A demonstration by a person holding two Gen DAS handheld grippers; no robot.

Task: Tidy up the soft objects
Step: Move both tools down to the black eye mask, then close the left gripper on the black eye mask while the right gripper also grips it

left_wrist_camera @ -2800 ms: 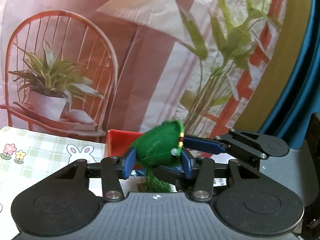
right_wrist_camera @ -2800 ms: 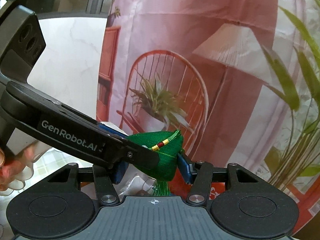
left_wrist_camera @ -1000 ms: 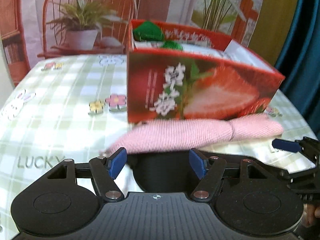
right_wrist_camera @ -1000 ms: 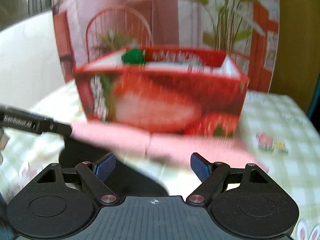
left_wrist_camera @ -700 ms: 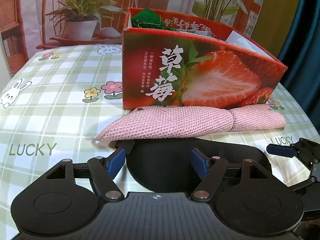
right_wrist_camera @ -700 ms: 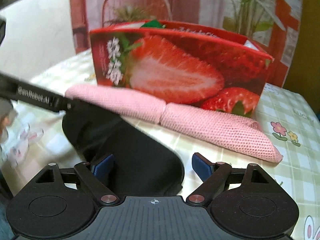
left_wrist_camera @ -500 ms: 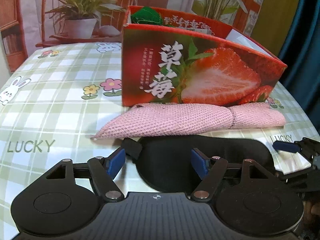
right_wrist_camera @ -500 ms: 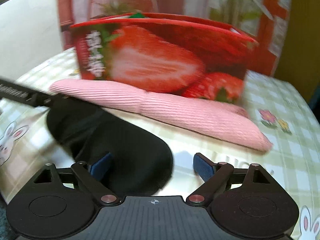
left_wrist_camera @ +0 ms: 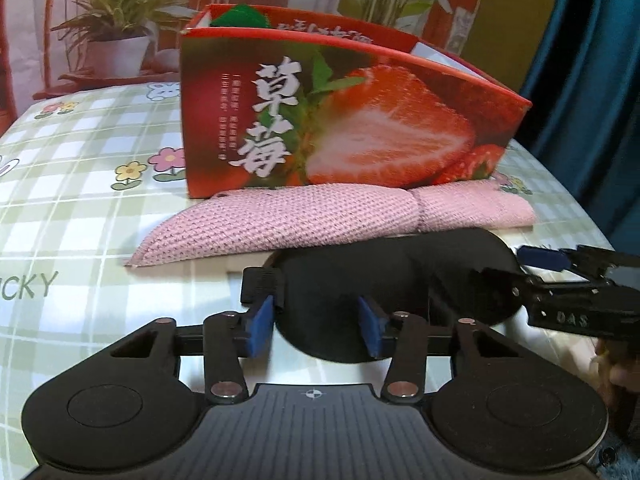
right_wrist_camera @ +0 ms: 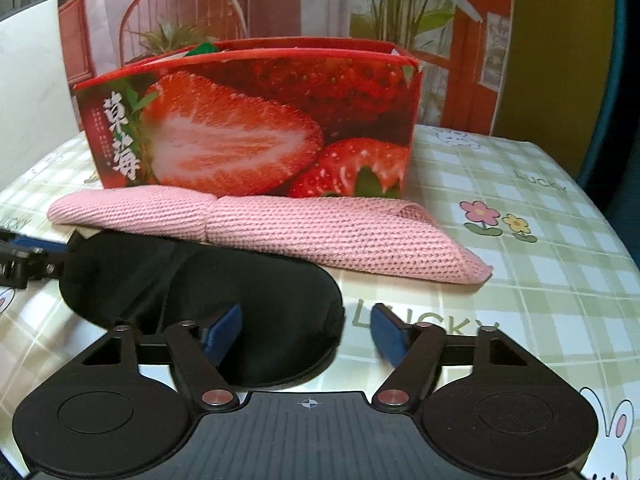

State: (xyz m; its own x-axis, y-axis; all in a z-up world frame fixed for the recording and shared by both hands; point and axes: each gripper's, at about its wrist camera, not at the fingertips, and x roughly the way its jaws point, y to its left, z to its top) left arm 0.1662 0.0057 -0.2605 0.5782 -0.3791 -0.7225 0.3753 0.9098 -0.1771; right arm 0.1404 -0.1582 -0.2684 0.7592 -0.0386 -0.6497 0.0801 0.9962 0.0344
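Observation:
A black eye mask [left_wrist_camera: 384,280] lies flat on the checked tablecloth, in front of a pink knitted cloth [left_wrist_camera: 320,220]. My left gripper [left_wrist_camera: 316,330] is low over the mask's left lobe; its jaws are closing with the lobe between them, not visibly pinched. My right gripper [right_wrist_camera: 307,334] is closing over the mask's [right_wrist_camera: 256,312] right lobe, and its right pad stands clear of the edge. Each gripper's tips show at the side of the other view. A green sachet [left_wrist_camera: 240,16] lies in the strawberry box [left_wrist_camera: 360,120].
The red strawberry box [right_wrist_camera: 260,128] stands right behind the pink cloth [right_wrist_camera: 280,228]. Around it spreads the checked tablecloth [right_wrist_camera: 540,220] with flowers and rabbits. A printed backdrop hangs behind the table, and a blue curtain [left_wrist_camera: 592,80] hangs at the right.
The green sachet that both grippers held earlier now lies in the box. Both grippers have come down onto the black eye mask, and their jaws have narrowed around its two lobes.

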